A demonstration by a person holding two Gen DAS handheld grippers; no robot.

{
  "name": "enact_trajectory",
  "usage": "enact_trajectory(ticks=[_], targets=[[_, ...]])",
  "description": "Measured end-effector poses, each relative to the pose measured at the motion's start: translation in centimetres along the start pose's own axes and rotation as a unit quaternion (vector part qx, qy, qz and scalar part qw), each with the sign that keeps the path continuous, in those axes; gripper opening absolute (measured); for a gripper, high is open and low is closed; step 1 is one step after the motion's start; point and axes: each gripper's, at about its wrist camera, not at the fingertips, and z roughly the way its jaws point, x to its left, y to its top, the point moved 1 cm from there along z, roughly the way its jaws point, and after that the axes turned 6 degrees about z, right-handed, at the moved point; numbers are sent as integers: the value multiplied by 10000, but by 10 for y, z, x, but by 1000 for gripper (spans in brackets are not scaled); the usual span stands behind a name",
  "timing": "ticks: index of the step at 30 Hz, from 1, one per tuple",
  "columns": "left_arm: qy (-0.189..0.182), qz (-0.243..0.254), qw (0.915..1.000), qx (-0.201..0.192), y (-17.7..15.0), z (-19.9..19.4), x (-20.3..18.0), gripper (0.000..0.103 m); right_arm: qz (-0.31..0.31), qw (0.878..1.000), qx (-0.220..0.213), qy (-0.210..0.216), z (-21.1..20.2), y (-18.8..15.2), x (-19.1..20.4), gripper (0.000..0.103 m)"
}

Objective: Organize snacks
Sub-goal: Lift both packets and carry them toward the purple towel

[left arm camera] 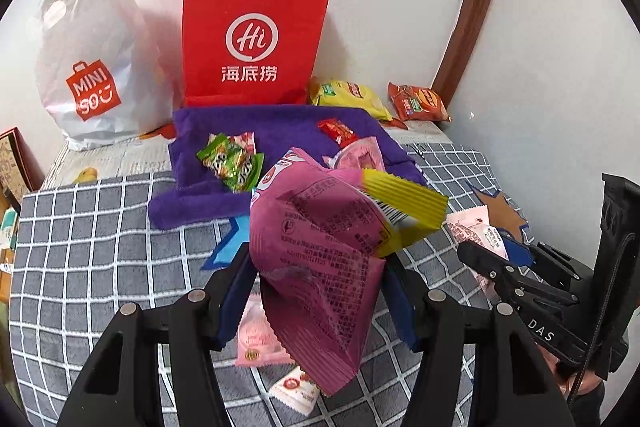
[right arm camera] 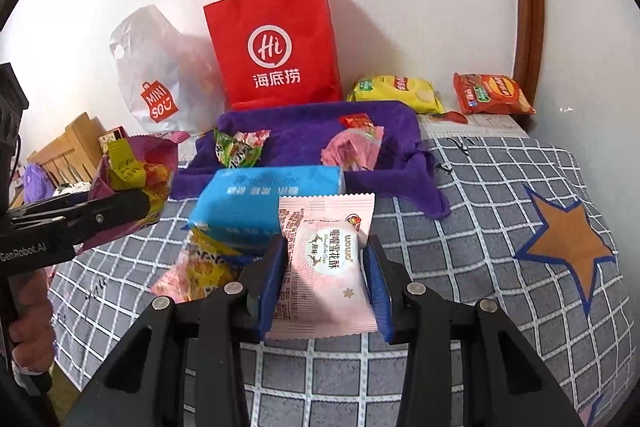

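A crinkled magenta foil snack packet with a yellow ribbed end (left arm camera: pixel 320 251) is clamped between the blue pads of the left gripper (left arm camera: pixel 316 287), lifted above the grey checked bedspread (left arm camera: pixel 100 227). In the right wrist view, the same gripper (right arm camera: pixel 132 203) is seen at nine o'clock with that packet (right arm camera: pixel 132 163) bunched in its closed fingers. A pale pink sealed pastry packet (right arm camera: pixel 324 259) is gripped by the right gripper (right arm camera: pixel 326 279), its fingers pressed against both of the packet's long edges.

Beyond the pink packet, toward eleven o'clock, a light blue soft tissue pack (right arm camera: pixel 256 203) is seen lying partly on an orange-and-pink wrapper (right arm camera: pixel 196 271). At twelve o'clock a purple fleece cloth (right arm camera: pixel 312 139) is spread, and small sweets are scattered on it: green-and-white wrappers (right arm camera: pixel 236 145), a pink pouch (right arm camera: pixel 352 149) and a small red packet (right arm camera: pixel 356 121). Behind the cloth, a red paper carrier bag with white handles (right arm camera: pixel 276 43) is stood against the wall, with a white plastic shopping bag (right arm camera: pixel 156 67) at its left. At one o'clock, a yellow crisp bag (right arm camera: pixel 396 93) and a red crisp bag (right arm camera: pixel 492 95) are laid side by side.
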Motion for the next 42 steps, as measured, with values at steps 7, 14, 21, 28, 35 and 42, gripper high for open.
enact_trajectory(ticks=[7, 14, 21, 28, 35, 42], targets=[[-4, -83, 10000, -50, 18, 7, 9, 59, -30, 10000, -47, 69, 7, 21, 2, 39], [7, -150, 9998, -109, 36, 10, 18, 59, -53, 9999, -128, 95, 14, 44, 6, 39], [-10, -165, 9997, -176, 53, 16, 26, 59, -22, 9999, -122, 92, 24, 65, 7, 39], [-10, -227, 9995, -217, 69, 28, 36, 59, 2, 9999, -130, 58, 36, 84, 8, 39], [75, -174, 9996, -200, 84, 44, 45, 59, -36, 9998, -163, 53, 51, 104, 10, 39], [15, -304, 9994, -154, 91, 60, 53, 59, -75, 9999, -77, -49, 69, 122, 9, 39]])
